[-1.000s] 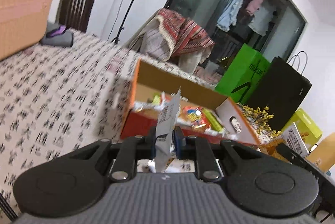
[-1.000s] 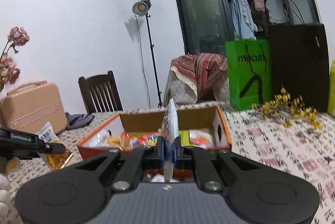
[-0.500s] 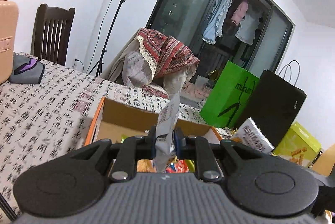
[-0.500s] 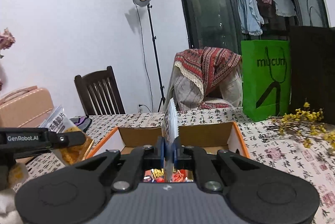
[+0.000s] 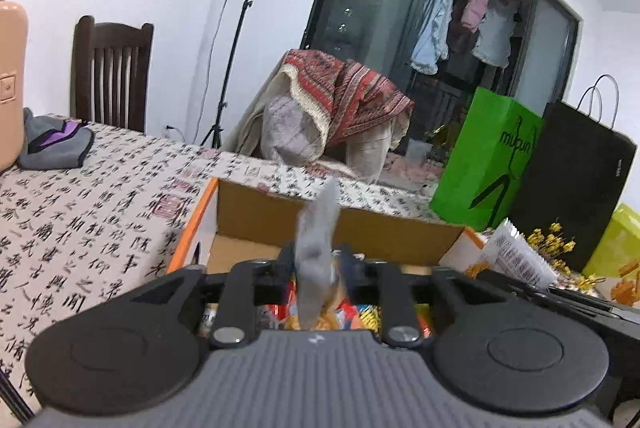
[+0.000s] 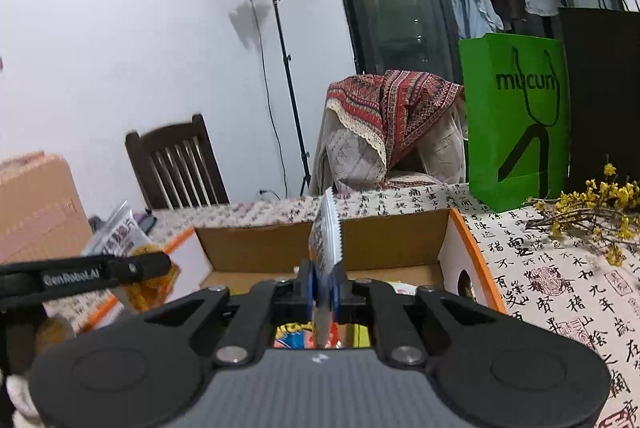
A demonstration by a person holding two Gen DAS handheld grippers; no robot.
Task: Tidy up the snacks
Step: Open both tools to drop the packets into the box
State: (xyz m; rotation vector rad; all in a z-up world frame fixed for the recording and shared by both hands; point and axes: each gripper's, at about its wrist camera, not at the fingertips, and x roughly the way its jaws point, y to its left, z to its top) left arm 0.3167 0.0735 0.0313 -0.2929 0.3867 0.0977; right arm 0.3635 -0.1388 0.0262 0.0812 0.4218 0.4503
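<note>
An open cardboard box (image 5: 256,212) with orange edges holds several colourful snack packets on the calligraphy-print tablecloth. My left gripper (image 5: 320,262) hangs over the box's near side with its jaws opening. A blurred grey-white snack packet (image 5: 316,248) stands loose between them, clear of the pads. In the right wrist view the same box (image 6: 272,244) lies just ahead. My right gripper (image 6: 323,282) pinches a white saw-edged snack packet (image 6: 328,236) upright while its jaws begin opening. At that view's left, the left gripper's finger (image 6: 132,268) shows beside a chip packet (image 6: 120,240).
A green paper bag (image 5: 488,156) and a black bag (image 5: 572,180) stand behind the box on the right, with yellow dried flowers (image 6: 600,204) on the table. A wooden chair (image 5: 108,68), a peach case (image 6: 36,204), a grey-purple cloth (image 5: 56,144) and a lamp stand (image 5: 240,28) are to the left.
Both grippers moved forward until they hang over the box. The left jaws spread apart and their packet turned blurry and loose. The right packet stays upright between its pads.
</note>
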